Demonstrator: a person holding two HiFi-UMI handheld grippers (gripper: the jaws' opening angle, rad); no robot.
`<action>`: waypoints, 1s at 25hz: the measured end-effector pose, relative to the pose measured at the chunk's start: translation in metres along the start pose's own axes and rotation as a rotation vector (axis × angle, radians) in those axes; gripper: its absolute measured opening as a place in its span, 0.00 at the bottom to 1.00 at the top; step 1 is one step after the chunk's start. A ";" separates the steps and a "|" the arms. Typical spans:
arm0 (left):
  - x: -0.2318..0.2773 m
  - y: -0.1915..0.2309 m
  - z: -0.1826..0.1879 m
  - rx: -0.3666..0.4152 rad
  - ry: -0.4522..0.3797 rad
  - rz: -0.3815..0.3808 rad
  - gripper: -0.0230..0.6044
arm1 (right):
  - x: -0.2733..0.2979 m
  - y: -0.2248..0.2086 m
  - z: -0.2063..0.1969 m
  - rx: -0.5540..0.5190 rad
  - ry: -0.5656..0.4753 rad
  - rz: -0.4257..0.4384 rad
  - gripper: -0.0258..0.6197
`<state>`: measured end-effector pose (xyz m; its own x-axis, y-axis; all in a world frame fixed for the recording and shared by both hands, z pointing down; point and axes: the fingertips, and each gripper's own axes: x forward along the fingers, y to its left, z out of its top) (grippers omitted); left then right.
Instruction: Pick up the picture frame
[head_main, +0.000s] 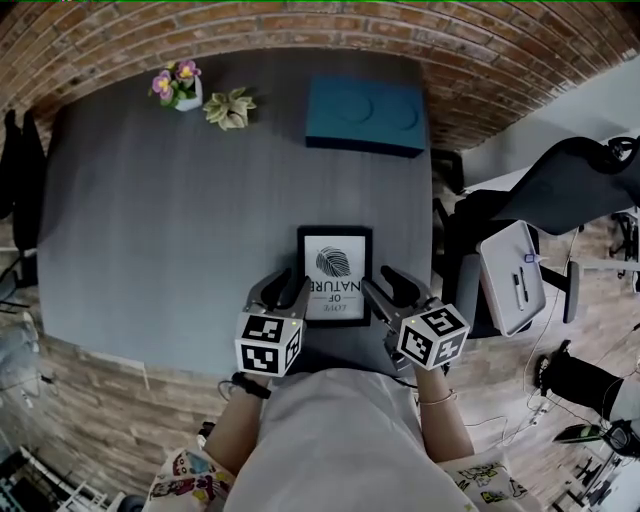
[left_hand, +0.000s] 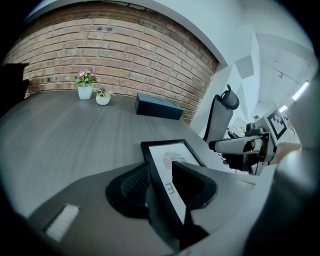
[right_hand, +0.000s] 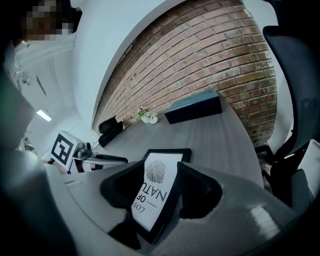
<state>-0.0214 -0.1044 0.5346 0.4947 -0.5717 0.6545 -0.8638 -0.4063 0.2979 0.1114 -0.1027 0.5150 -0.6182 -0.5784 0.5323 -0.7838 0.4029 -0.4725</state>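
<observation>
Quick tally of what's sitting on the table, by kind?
Picture frame: 1
Potted plants: 2
Teal box: 1
Total: 4

On the grey desk (head_main: 150, 220), the left tool (head_main: 284, 288) and right tool (head_main: 392, 283) flank the picture frame (head_main: 335, 262) at its near corners; a teal box (head_main: 365, 115) lies beyond it
</observation>
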 end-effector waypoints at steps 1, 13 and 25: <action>0.002 0.000 -0.004 -0.004 0.009 -0.001 0.26 | 0.001 -0.001 -0.003 0.009 0.005 -0.001 0.35; 0.019 0.007 -0.022 -0.047 0.048 0.025 0.15 | 0.007 -0.012 -0.025 0.105 0.023 -0.005 0.35; 0.018 0.019 -0.025 -0.142 0.037 0.033 0.22 | 0.008 -0.015 -0.022 0.140 0.008 -0.004 0.35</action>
<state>-0.0312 -0.1045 0.5690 0.4638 -0.5559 0.6899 -0.8859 -0.2809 0.3692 0.1170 -0.0984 0.5421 -0.6161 -0.5739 0.5395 -0.7705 0.2971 -0.5639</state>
